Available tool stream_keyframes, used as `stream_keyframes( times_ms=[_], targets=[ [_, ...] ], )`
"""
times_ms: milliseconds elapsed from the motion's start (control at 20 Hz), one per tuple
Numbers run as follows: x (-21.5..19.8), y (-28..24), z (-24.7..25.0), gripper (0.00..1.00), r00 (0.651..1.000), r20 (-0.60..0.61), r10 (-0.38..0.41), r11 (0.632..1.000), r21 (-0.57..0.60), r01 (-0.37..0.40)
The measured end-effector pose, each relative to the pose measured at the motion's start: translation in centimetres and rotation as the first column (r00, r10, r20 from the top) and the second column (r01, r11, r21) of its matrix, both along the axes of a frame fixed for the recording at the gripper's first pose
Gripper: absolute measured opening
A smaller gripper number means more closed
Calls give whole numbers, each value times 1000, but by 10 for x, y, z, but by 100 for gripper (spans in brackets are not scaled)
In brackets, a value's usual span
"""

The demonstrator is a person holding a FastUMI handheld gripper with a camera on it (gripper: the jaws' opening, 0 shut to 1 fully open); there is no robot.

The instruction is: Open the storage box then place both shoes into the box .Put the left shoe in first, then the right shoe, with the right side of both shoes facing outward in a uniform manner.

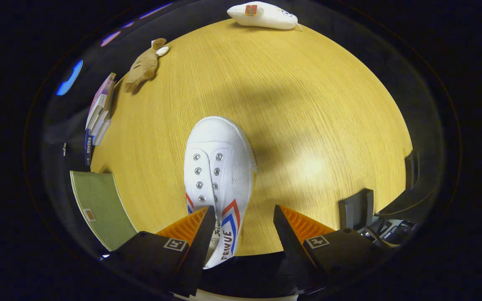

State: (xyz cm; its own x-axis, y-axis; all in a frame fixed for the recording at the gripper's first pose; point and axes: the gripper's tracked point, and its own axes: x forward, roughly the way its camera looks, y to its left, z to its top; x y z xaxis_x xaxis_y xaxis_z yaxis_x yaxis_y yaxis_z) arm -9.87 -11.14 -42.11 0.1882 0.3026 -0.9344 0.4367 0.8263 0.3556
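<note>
At the far left, a green storage box (98, 209) sits at the edge of the wooden table (308, 125), with a small label patch on its top face; it looks closed, though little of it can be seen. Behind it a row of books (98, 113) leans along the same edge, and further back a brown plush toy (144, 66) lies flat on the wood. Moving toward the middle, a white canvas shoe (218, 175) rests on the table with its toe pointing away from the gripper (244, 217) and its heel end reaching down between the fingers. It has metal eyelets without laces and red and blue chevron stripes on its side. The left finger lies against the shoe's opening near the heel, covering part of it, while the right finger stands well clear of the shoe with bare table showing in the gap, so the fingers are spread apart and the shoe is not clamped. Far beyond the shoe, at the table's back edge, lies a white plush toy (264, 16) with a red tag. To the right, dark stands (356, 208) sit at the table's rim beside some cables.
</note>
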Motion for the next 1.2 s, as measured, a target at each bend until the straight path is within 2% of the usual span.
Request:
stream_keyframes(
  times_ms=[100,150,300,350,400,550,600,650,800,1000,1200],
  targets=[
    [3,7,-1,85,1000,-3,-5,1000,18,5],
    [4,11,-2,80,1000,-1,-5,1000,27,5],
    [8,16,-7,79,1000,-1,7,1000,24,-7],
    [8,21,-10,75,1000,-12,6,1000,19,-6],
    [5,18,-12,61,1000,-28,8,1000,2,-8],
    [7,12,-11,35,999,-30,-20,1000,-8,20],
    [9,13,-9,14,999,-23,-41,999,3,41],
    [6,11,-8,11,999,-14,-49,999,7,49],
    [9,12,3,11,997,29,-65,998,23,65],
    [26,28,56,11,991,87,-103,991,95,95],
    [54,70,128,11,980,190,-61,988,148,33]
  ],
)
